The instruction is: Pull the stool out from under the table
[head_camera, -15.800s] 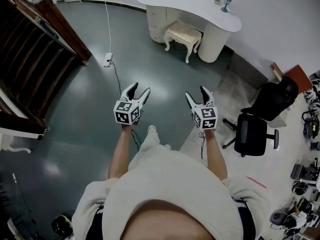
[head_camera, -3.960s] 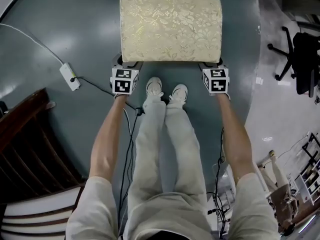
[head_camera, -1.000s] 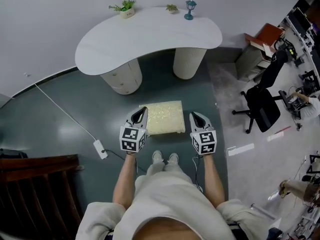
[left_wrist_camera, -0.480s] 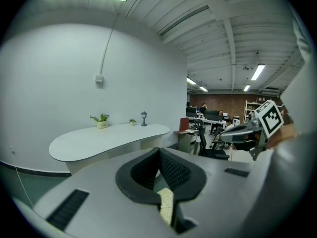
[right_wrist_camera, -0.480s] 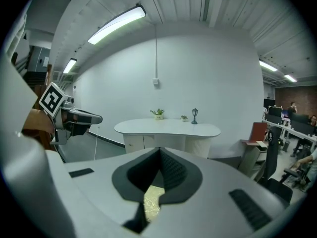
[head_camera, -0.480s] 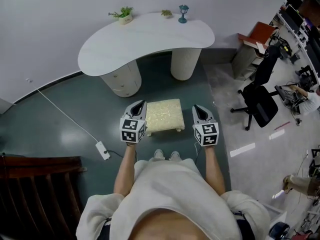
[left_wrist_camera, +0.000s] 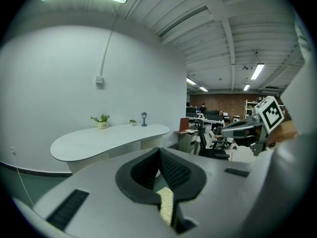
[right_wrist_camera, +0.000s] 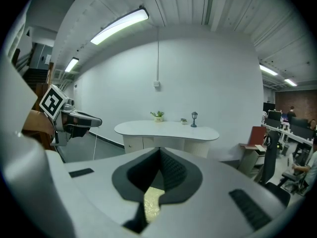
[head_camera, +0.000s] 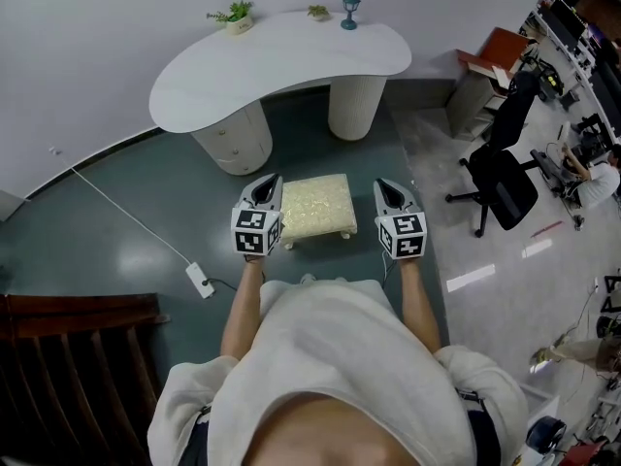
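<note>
The stool (head_camera: 317,206), a cream floral cushion on white legs, stands on the dark floor well clear of the white curved table (head_camera: 281,54). Both grippers hang in the air above the floor, one on each side of the stool as the head view shows them, touching nothing. My left gripper (head_camera: 266,188) is shut and empty; a sliver of the stool's cushion (left_wrist_camera: 166,207) shows through the gap below its jaws. My right gripper (head_camera: 389,192) is shut and empty too, with the cushion (right_wrist_camera: 151,202) glimpsed below it. The table (right_wrist_camera: 167,129) stands ahead in both gripper views.
A potted plant (head_camera: 233,15) and a small blue lamp (head_camera: 349,11) sit on the table. A white power strip (head_camera: 201,280) with its cable lies on the floor at left. A black office chair (head_camera: 505,178) stands to the right, a dark wooden staircase (head_camera: 78,357) at lower left.
The view has risen and drawn back, so the stool and table look smaller and farther. Both grippers stay shut, side by side, with the stool left standing on the floor.
</note>
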Tool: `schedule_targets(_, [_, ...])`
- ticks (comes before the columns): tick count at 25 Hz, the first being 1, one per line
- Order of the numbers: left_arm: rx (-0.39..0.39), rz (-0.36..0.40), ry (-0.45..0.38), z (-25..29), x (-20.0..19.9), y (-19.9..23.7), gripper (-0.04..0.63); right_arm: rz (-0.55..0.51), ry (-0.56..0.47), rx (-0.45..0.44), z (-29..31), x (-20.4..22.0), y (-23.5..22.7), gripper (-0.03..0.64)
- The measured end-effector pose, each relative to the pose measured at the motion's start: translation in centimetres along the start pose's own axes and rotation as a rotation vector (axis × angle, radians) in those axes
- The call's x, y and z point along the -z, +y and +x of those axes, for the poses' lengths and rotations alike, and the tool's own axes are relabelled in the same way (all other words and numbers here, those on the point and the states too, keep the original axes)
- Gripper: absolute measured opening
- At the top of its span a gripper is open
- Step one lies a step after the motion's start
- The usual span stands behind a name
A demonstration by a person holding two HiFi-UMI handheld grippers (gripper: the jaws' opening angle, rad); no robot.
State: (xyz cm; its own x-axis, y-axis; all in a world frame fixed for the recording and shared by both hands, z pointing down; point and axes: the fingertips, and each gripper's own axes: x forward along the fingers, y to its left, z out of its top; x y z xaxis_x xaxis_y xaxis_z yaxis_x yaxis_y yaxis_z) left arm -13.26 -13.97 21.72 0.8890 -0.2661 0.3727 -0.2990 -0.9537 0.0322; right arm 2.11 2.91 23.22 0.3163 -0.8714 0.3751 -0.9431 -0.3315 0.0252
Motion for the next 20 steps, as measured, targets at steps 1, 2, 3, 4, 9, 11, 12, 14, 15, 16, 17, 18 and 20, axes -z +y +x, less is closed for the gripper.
schedule_targets(1, [0.000, 0.001, 0.001, -0.02, 0.06, -0.06, 0.011, -0.001, -0.002, 0.000, -0.07, -0.06, -0.04, -0.005])
schedule_targets(2, [0.000, 0.002, 0.002, -0.05, 0.07, -0.14, 0.011, -0.001, -0.003, 0.001, -0.15, -0.12, -0.11, -0.005])
schedule_targets(3, [0.000, 0.000, 0.000, -0.07, 0.06, -0.18, 0.011, 0.000, -0.004, 0.003, -0.21, -0.18, -0.17, -0.005])
schedule_targets(4, [-0.001, -0.002, 0.000, -0.09, 0.07, -0.15, 0.011, 0.002, -0.005, 0.004, -0.23, -0.24, -0.19, -0.005])
schedule_targets(9, [0.005, -0.010, 0.007, -0.21, 0.35, -0.12, 0.011, 0.005, -0.006, 0.005, -0.33, -0.44, -0.04, -0.005])
schedule_targets(11, [0.006, -0.012, 0.008, -0.29, 0.33, -0.10, 0.011, 0.004, -0.006, 0.005, -0.36, -0.51, 0.07, -0.005])
schedule_targets(12, [0.008, -0.010, 0.009, -0.29, 0.34, -0.09, 0.011, 0.004, -0.004, 0.006, -0.33, -0.51, 0.13, -0.005])
schedule_targets(14, [0.012, -0.007, 0.011, -0.22, 0.43, -0.12, 0.011, 0.005, 0.002, 0.007, -0.26, -0.39, 0.21, -0.005])
schedule_targets(15, [0.013, -0.007, 0.012, -0.21, 0.53, -0.14, 0.011, 0.005, 0.003, 0.007, -0.23, -0.29, 0.28, -0.005])
schedule_targets(16, [0.014, -0.007, 0.012, -0.22, 0.64, -0.14, 0.011, 0.005, 0.003, 0.006, -0.18, -0.18, 0.38, -0.005])
schedule_targets(17, [0.015, -0.007, 0.011, -0.22, 0.73, -0.13, 0.011, 0.005, 0.003, 0.005, -0.14, -0.09, 0.49, -0.005])
schedule_targets(18, [0.016, -0.006, 0.011, -0.21, 0.78, -0.12, 0.011, 0.006, 0.003, 0.004, -0.10, -0.04, 0.58, -0.005])
schedule_targets(20, [0.019, -0.004, 0.011, -0.19, 0.82, -0.12, 0.011, 0.006, 0.004, 0.004, -0.04, 0.02, 0.74, -0.005])
